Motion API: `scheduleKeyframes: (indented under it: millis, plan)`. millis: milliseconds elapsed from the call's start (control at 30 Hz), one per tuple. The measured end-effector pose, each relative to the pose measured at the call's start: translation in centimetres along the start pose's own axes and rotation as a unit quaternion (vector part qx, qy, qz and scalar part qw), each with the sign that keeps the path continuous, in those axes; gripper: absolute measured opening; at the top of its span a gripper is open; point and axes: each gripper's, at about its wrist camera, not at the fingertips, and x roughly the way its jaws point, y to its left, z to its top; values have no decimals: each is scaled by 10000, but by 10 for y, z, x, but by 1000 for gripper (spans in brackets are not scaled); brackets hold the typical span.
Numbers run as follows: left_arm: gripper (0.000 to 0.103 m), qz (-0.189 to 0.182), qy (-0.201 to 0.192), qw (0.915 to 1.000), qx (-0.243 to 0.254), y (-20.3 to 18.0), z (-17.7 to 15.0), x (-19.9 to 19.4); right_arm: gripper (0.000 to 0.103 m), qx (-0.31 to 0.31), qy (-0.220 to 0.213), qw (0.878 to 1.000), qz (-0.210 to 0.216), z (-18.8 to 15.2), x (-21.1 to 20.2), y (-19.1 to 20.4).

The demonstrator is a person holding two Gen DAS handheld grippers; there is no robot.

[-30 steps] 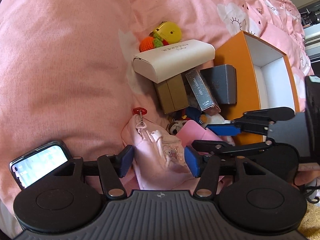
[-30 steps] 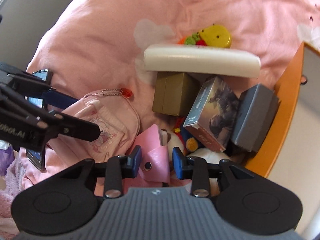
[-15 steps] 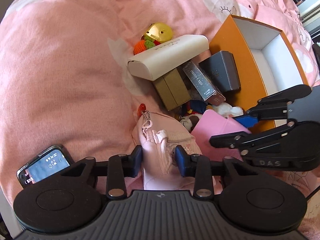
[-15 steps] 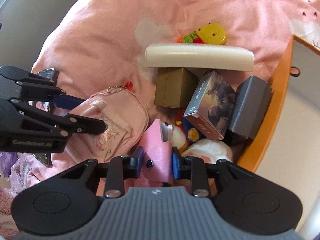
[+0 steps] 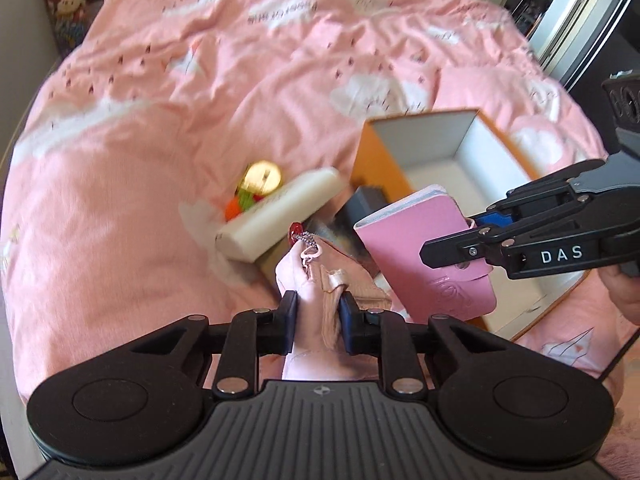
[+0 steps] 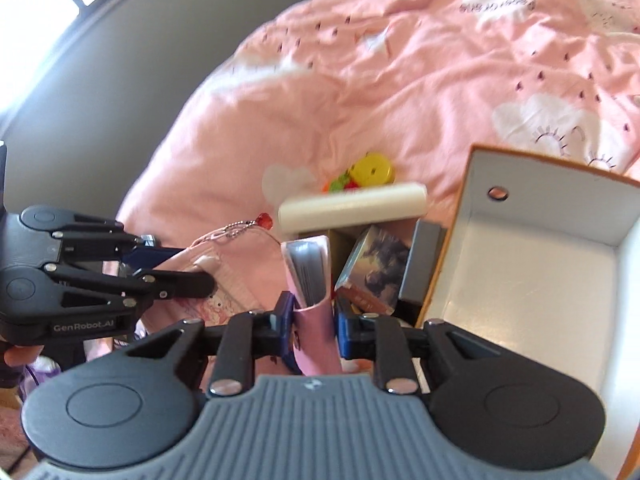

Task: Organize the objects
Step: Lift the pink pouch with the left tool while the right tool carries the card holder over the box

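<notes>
My left gripper (image 5: 318, 312) is shut on a pale pink fabric pouch (image 5: 320, 276) with a bead chain and a red bead (image 5: 296, 227), held above the bed. My right gripper (image 6: 314, 320) has its jaws closing, with the pads pressing on a pink card wallet (image 6: 310, 272) held upright. In the left wrist view the wallet (image 5: 424, 256) hangs in front of the open orange box (image 5: 376, 152), gripped by the right gripper (image 5: 464, 232). In the right wrist view the left gripper (image 6: 188, 268) holds the pouch (image 6: 240, 272) at the left.
A white oblong case (image 6: 352, 208), a yellow and orange toy (image 6: 370, 170), a picture-printed box (image 6: 376, 272) and a grey box (image 6: 424, 264) lie piled left of the orange box (image 6: 540, 264), whose white inside shows. Pink bedding (image 5: 160, 120) surrounds everything.
The left jaws closed on the pouch and the right jaws tightened on the wallet. Both hands rose, lifting pouch and wallet off the pile. The phone has left view.
</notes>
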Motion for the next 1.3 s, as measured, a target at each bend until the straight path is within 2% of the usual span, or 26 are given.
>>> scheduleKeyframes:
  millis: [100, 233, 333, 433, 500, 600, 733, 900, 1300]
  plan:
    - [24, -56, -395, 9992, 69, -12, 12, -22, 23, 168, -432, 9989, -42, -1, -25, -11]
    - [24, -133, -934, 9954, 179, -33, 28, -39, 23, 394, -920, 9944, -348, -6, -51, -28]
    - [24, -345, -1228, 9916, 197, -57, 33, -33, 23, 694, -1159, 9894, -540, -14, -65, -49]
    - [24, -729, -1305, 9886, 186, -80, 27, -12, 23, 976, -1289, 9831, -862, -30, -68, -68]
    - [24, -901, -1247, 9880, 143, -95, 21, 8, 23, 1144, -1318, 9783, -1117, -43, -67, -81]
    - [24, -945, -1057, 9897, 181, -114, 11, 39, 23, 1441, -1321, 9712, -1365, -62, -62, -99]
    - [24, -505, -862, 9932, 604, -138, -1, 70, 23, 1868, -1282, 9648, -1336, -83, -54, -118]
    - [24, -82, -547, 9922, 1120, -158, -16, 91, 23, 1959, -1297, 9606, -1486, -95, -39, -120]
    - [25, 317, -26, 9869, 1583, -182, -20, 120, 23, 2247, -1070, 9576, -1452, -113, -7, -125]
